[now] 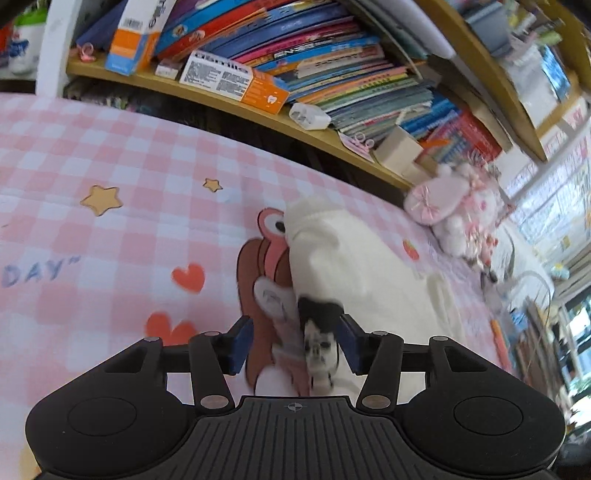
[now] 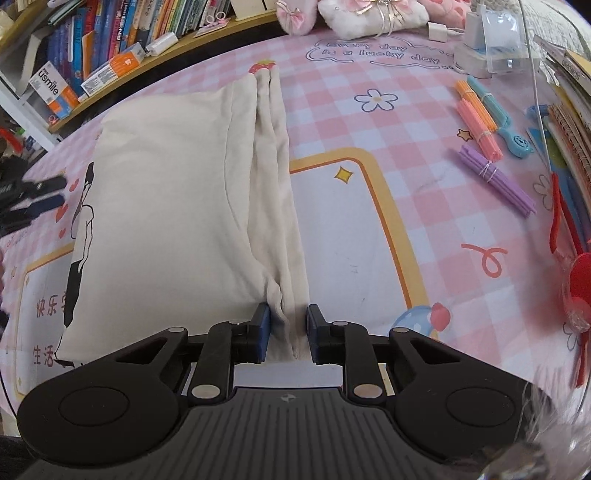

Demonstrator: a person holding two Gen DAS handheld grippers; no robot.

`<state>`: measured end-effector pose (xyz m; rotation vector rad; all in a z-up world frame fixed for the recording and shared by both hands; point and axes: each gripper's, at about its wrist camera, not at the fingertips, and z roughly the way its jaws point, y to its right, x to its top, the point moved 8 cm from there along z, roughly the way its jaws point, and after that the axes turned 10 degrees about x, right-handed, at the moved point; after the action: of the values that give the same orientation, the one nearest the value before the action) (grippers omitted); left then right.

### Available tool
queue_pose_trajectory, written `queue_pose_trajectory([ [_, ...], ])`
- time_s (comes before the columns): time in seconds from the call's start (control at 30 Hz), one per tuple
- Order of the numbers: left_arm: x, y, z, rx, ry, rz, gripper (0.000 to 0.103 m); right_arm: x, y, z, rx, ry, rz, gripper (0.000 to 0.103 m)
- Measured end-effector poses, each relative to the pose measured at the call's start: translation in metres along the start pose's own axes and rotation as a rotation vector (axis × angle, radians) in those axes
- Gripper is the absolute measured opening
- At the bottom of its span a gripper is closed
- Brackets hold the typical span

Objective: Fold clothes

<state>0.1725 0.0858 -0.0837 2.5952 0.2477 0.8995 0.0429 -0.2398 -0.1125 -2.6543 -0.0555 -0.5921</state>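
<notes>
A cream shirt [image 2: 166,184] with a black figure print lies folded on the pink checked tablecloth [image 2: 369,221]. Its long right edge is doubled over in narrow pleats. My right gripper [image 2: 289,332] is shut on the near end of that pleated edge, and the cloth bunches just ahead of the blue pads. In the left wrist view the shirt [image 1: 351,258] runs away to the right. My left gripper [image 1: 294,343] stands open over the tablecloth [image 1: 92,147]. The shirt's printed edge lies loose between its fingers, nearer the right one.
A wooden bookshelf [image 1: 295,74] packed with books and boxes runs along the far side of the table. A pink and white plush toy [image 2: 369,14] and a charger [image 2: 487,48] sit at the back. Bundles of coloured sticks [image 2: 480,129] and notebooks [image 2: 569,122] lie at the right.
</notes>
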Motion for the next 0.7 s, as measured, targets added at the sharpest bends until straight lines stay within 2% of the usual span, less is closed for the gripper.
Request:
queue_pose_trajectory([
  [0.2, 0.025, -0.006, 0.031, -0.08, -0.015, -0.083, 0.05, -0.002, -0.003, 0.0, -0.027, 0.021, -0.033, 0.02],
  [0.4, 0.041, -0.015, 0.057, -0.155, -0.03, -0.198, 0.048, -0.002, -0.003, 0.001, -0.05, 0.02, -0.009, 0.021],
  [0.53, 0.053, -0.014, 0.071, -0.183, -0.03, -0.227, 0.048, -0.002, -0.002, 0.0, -0.059, 0.024, 0.004, 0.021],
  [0.67, 0.064, -0.006, 0.084, -0.173, -0.028, -0.199, 0.044, -0.002, -0.003, 0.0, -0.069, 0.024, 0.009, 0.021],
  [0.7, 0.067, -0.003, 0.086, -0.16, -0.02, -0.177, 0.033, -0.002, -0.003, 0.0, -0.071, 0.025, 0.011, 0.021],
])
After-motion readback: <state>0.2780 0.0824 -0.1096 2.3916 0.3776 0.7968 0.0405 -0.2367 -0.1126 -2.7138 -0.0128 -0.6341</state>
